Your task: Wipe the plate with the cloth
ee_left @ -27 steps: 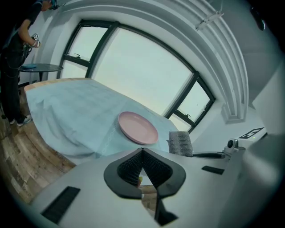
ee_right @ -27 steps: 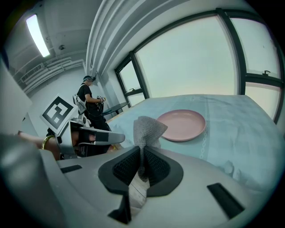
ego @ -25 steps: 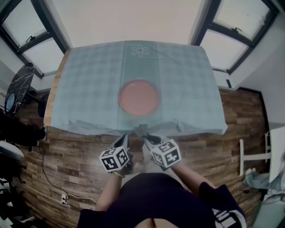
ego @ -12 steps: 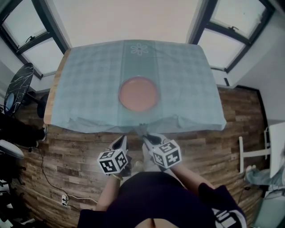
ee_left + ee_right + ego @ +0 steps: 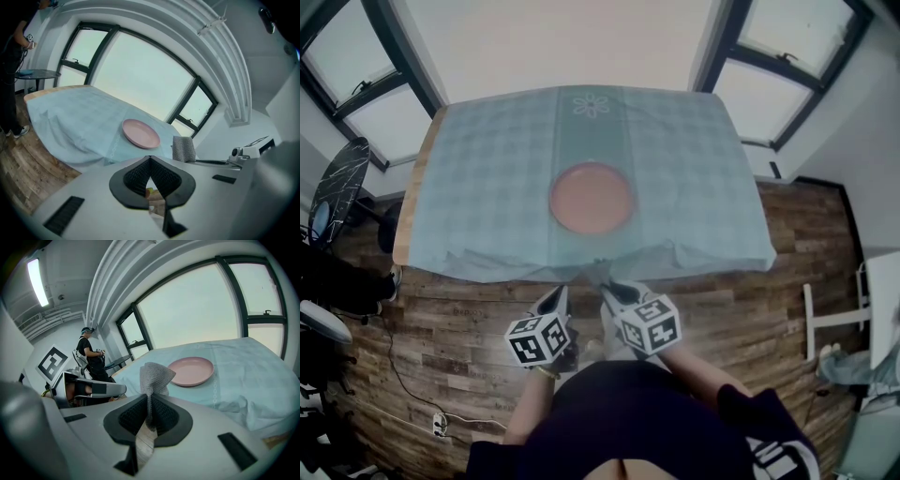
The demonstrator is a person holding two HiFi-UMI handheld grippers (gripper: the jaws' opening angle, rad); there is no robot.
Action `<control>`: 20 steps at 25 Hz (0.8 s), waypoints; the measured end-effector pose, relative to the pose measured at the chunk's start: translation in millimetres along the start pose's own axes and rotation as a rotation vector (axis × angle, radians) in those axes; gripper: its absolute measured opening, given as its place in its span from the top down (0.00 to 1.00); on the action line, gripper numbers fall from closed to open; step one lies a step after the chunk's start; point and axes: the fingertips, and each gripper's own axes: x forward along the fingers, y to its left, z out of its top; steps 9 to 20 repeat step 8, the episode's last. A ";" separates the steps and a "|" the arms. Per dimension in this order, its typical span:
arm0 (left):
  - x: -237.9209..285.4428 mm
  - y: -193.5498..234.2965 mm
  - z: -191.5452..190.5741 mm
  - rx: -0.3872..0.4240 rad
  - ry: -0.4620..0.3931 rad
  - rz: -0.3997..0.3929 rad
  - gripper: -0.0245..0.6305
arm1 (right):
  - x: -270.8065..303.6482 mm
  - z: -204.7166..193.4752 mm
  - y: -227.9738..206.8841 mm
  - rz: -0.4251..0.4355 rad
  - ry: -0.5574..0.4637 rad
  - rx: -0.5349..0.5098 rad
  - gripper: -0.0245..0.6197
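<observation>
A pink plate (image 5: pixel 592 198) lies in the middle of the table (image 5: pixel 487 169), on a pale blue checked tablecloth; the plate (image 5: pixel 140 133) also shows in the left gripper view and the plate (image 5: pixel 191 371) in the right gripper view. Both grippers hang in front of the table's near edge, over the wooden floor. My right gripper (image 5: pixel 605 292) is shut on a grey knitted cloth (image 5: pixel 153 378), which sticks up from its jaws. The cloth (image 5: pixel 183 148) appears to the right of my left gripper (image 5: pixel 150 161), which is shut with nothing in it. The left gripper (image 5: pixel 561 292) sits beside the right one.
The tablecloth hangs in folds over the near edge (image 5: pixel 609 262). A round dark side table (image 5: pixel 337 187) stands at the left. A person in dark clothes (image 5: pixel 91 359) stands beyond the table's far side. Windows (image 5: pixel 787 66) line the back wall.
Both grippers have dropped back a little toward my body, away from the table's edge. The plate and tablecloth have not moved.
</observation>
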 end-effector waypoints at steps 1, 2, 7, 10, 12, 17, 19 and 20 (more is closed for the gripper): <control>0.5 -0.5 0.0 -0.002 0.002 -0.001 0.94 | 0.0 0.7 -0.6 -0.002 0.000 0.000 0.91; 1.0 -0.9 0.1 -0.004 0.004 -0.003 0.94 | 0.1 1.2 -1.2 -0.003 -0.001 -0.001 0.91; 1.7 -2.3 3.1 -0.011 0.001 -0.007 0.94 | 0.2 3.8 -1.7 -0.003 -0.003 -0.002 0.91; 1.5 -2.3 3.4 -0.012 0.000 -0.007 0.94 | 0.3 3.8 -1.5 -0.002 -0.004 -0.002 0.91; 1.5 -2.3 3.4 -0.012 0.000 -0.007 0.94 | 0.3 3.8 -1.5 -0.002 -0.004 -0.002 0.91; 1.5 -2.3 3.4 -0.012 0.000 -0.007 0.94 | 0.3 3.8 -1.5 -0.002 -0.004 -0.002 0.91; 1.5 -2.3 3.4 -0.012 0.000 -0.007 0.94 | 0.3 3.8 -1.5 -0.002 -0.004 -0.002 0.91; 1.5 -2.3 3.4 -0.012 0.000 -0.007 0.94 | 0.3 3.8 -1.5 -0.002 -0.004 -0.002 0.91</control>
